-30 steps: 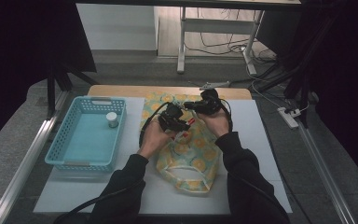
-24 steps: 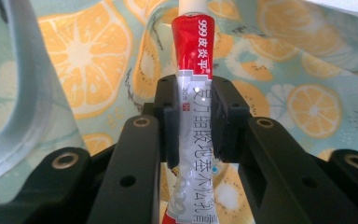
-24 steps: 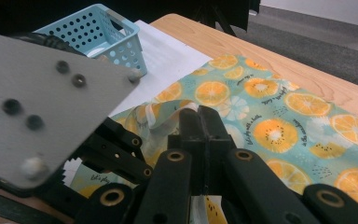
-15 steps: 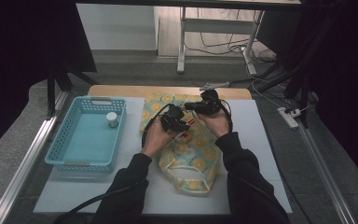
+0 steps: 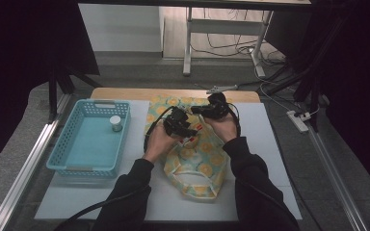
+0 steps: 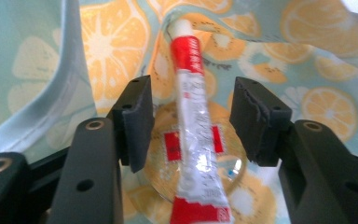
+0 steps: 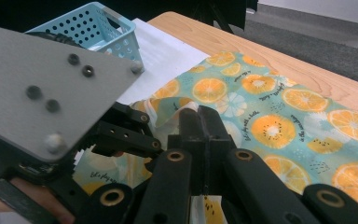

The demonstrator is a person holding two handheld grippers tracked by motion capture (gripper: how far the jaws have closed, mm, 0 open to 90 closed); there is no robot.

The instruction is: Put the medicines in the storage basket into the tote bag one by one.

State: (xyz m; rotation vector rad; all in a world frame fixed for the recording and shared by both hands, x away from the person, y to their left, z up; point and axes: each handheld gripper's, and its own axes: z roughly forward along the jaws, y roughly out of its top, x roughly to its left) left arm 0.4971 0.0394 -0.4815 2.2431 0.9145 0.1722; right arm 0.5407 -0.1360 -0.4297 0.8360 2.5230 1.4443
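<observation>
A cloth bag [image 5: 197, 166] printed with orange slices lies on the white mat. In the left gripper view a red and white tube [image 6: 193, 135] with a white cap rests on the bag's cloth [image 6: 107, 51]. My left gripper [image 6: 193, 119] is open, one pad on each side of the tube and not touching it. My right gripper [image 7: 200, 123] is shut on a raised fold of the bag's cloth [image 7: 270, 126]. In the high view the left gripper [image 5: 178, 122] and right gripper [image 5: 212, 108] sit close together over the bag's upper half, with the tube [image 5: 192, 139] partly showing beneath them.
A light blue plastic basket [image 5: 79, 169] stands left of the bag and holds a small white-capped jar [image 5: 115, 123]. The wooden table edge [image 5: 125, 92] runs behind the mat. Bare white mat [image 5: 265, 144] lies right of the bag.
</observation>
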